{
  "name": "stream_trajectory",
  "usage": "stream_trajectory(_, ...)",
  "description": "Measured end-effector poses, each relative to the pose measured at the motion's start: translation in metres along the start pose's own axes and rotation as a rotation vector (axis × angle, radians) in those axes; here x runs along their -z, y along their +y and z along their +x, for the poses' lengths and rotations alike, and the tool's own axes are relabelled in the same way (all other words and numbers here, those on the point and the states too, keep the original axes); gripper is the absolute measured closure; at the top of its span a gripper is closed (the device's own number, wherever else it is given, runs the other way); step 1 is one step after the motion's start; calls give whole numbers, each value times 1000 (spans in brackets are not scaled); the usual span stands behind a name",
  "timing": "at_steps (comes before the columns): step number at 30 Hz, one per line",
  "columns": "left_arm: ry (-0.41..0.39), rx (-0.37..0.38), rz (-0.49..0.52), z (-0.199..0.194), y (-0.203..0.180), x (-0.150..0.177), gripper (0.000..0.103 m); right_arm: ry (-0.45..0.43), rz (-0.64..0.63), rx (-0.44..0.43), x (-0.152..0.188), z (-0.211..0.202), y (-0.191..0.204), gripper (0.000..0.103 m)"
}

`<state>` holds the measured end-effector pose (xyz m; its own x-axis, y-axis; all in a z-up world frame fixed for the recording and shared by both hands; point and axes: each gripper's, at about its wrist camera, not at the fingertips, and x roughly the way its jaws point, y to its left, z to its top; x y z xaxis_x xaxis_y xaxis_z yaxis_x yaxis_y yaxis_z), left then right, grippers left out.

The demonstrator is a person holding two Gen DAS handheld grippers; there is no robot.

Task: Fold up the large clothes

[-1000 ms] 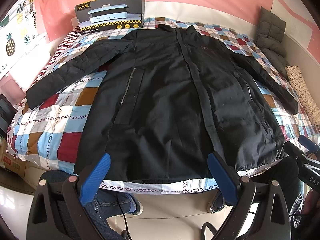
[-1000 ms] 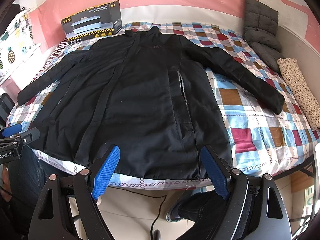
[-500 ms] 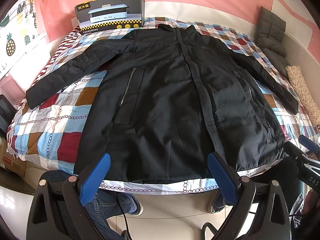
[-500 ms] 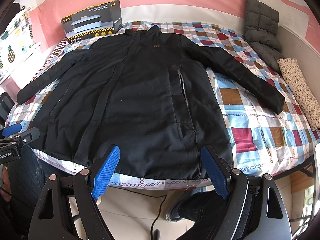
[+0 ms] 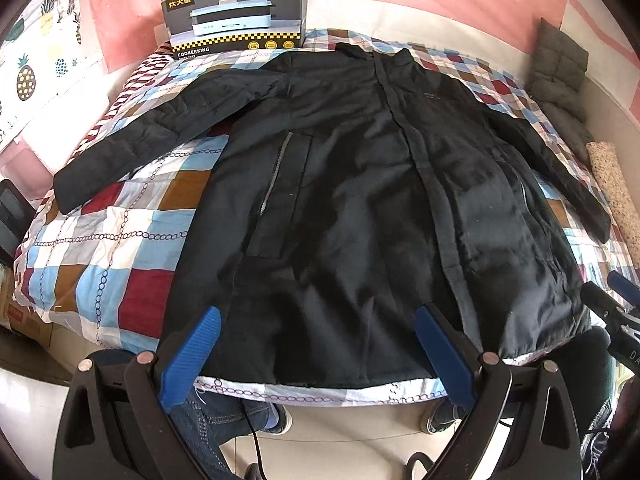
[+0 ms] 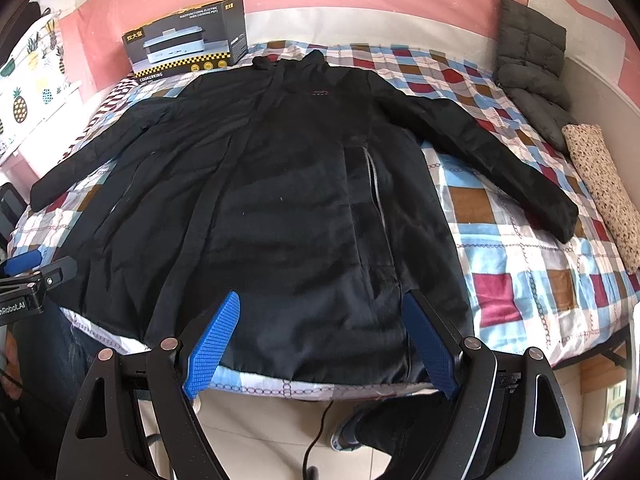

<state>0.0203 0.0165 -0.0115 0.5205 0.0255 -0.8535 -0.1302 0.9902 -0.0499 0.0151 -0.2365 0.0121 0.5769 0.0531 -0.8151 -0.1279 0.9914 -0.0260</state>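
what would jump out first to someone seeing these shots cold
The large black padded jacket dominates, spread flat and face up with both sleeves out across the bright checked patchwork bedspread. Behind its collar, against the pink wall, stands a black cardboard box printed with a pale blue cooker. In the foreground, the left gripper and right gripper hover open at the jacket's hem, blue pads apart, touching nothing.

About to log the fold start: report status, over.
Left gripper and right gripper open, empty, short of hem. Black jacket flat on bed, sleeves spread, unfolded. Appliance box beyond collar, off the jacket.
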Motion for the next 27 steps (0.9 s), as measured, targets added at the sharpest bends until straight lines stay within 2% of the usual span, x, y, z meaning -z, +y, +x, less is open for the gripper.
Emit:
stream_trajectory(11, 11, -9, -37, 27, 18, -22, 4, 21, -29, -17, -26, 33, 10, 20)
stream_trajectory(17, 30, 3, -141, 51, 50, -40, 4, 13, -58, -60, -49, 56, 26, 20)
stream_trajectory(27, -9, -35, -301, 80, 117, -69, 4, -2, -124, -130, -86, 93, 62, 19)
